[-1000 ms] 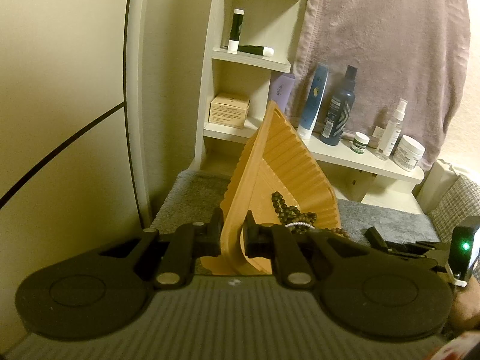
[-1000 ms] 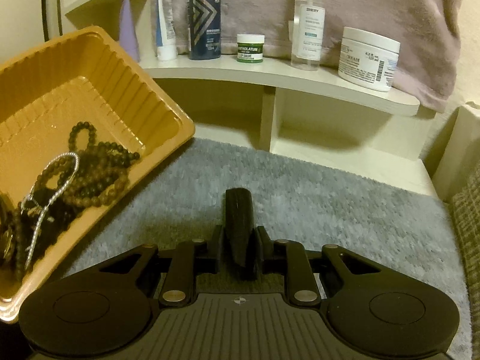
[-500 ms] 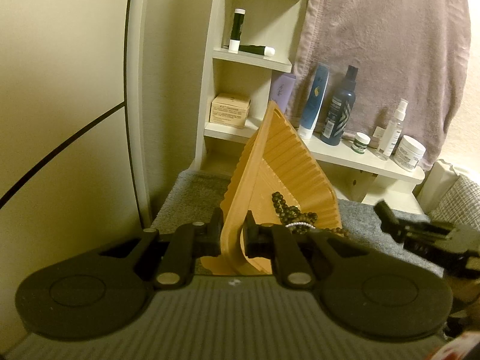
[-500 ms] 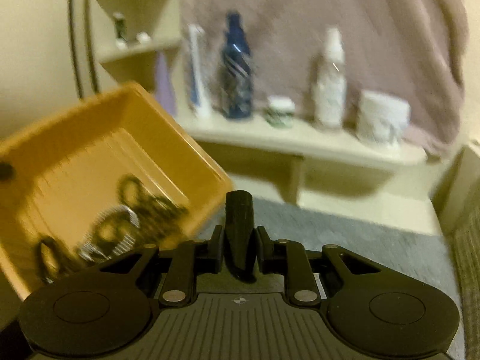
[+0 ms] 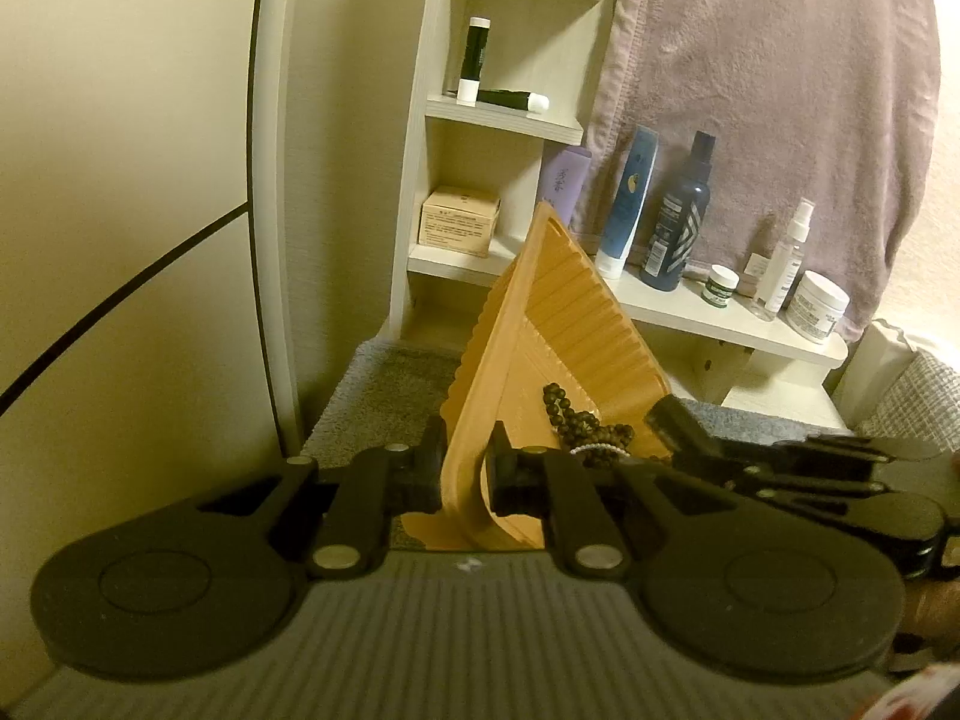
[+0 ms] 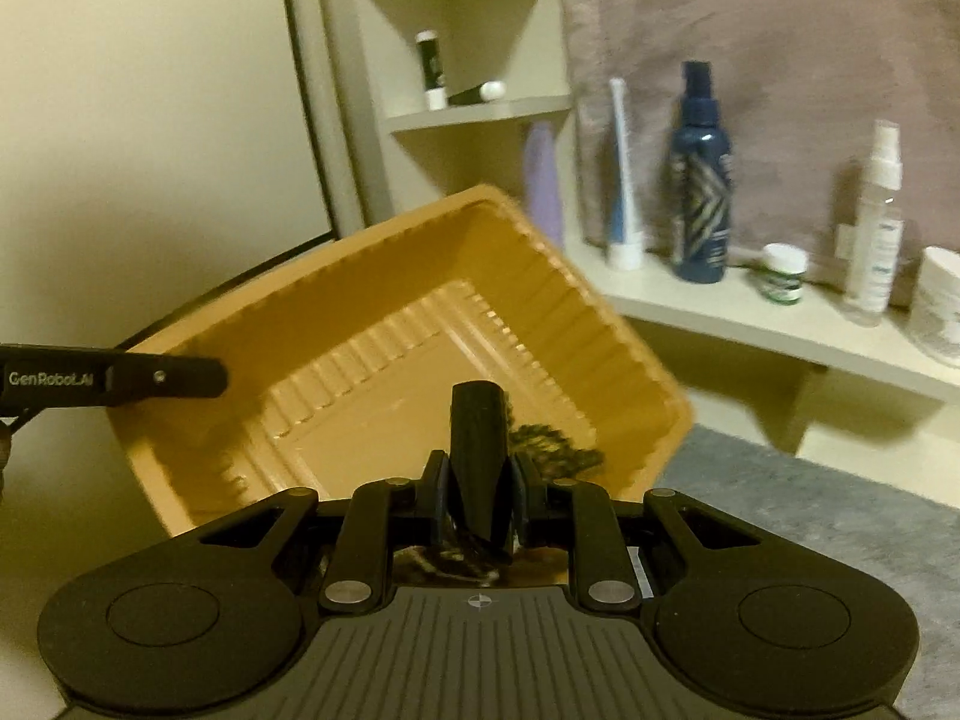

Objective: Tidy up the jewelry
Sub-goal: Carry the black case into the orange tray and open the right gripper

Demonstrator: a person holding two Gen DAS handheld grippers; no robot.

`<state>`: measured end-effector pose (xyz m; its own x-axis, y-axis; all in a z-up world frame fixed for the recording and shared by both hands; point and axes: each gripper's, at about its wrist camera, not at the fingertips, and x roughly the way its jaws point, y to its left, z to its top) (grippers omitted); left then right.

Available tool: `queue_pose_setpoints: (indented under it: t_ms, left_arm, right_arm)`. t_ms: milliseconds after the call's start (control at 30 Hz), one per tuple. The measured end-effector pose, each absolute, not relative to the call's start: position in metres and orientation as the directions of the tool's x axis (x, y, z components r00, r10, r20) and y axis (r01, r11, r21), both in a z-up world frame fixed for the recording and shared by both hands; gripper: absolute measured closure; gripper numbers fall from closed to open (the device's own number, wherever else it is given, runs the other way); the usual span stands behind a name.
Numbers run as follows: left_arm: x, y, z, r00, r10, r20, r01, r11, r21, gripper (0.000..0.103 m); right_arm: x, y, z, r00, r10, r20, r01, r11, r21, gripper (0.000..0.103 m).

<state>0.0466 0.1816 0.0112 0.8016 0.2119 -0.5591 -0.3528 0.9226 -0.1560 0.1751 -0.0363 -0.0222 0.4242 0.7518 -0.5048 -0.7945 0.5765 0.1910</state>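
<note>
My left gripper (image 5: 465, 474) is clamped on the near rim of the orange tray (image 5: 558, 324), one pad on each side of the wall; the tray stands tilted steeply up from that grip. My right gripper (image 6: 480, 480) is closed on a small dark object (image 6: 477, 438) standing upright between its pads; what the object is I cannot tell. It hovers at the tray's open side, its tip over the low end. Just ahead of the left gripper, dark beaded bracelets (image 5: 579, 420) and a pale beaded strand (image 5: 594, 450) lie heaped in the tray's low corner. Beneath the tray lies a grey mat (image 5: 384, 384). Beyond it, a shelf (image 5: 720, 315) carries a blue bottle (image 5: 675, 222), a spray bottle (image 5: 786, 261) and a white jar (image 5: 816, 306), backed by a mauve towel (image 5: 780, 90).
</note>
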Motion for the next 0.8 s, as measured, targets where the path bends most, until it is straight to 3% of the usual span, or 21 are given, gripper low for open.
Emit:
queue_pose_setpoints:
  t_ms: [733, 800]
  left_arm:
    - [0.047, 0.185, 0.01, 0.802, 0.207, -0.561, -0.355, 0.92, -0.168, 0.092]
    - [0.047, 0.186, 0.009, 0.801, 0.205, -0.562, -0.355, 0.919, -0.171, 0.092]
  right_arm:
    - [0.178, -0.007, -0.035, 0.338, 0.775, -0.534, -0.808, 0.53, 0.257, 0.081]
    - [0.178, -0.006, -0.037, 0.295, 0.8, -0.522, -0.822, 0.491, 0.288, 0.076]
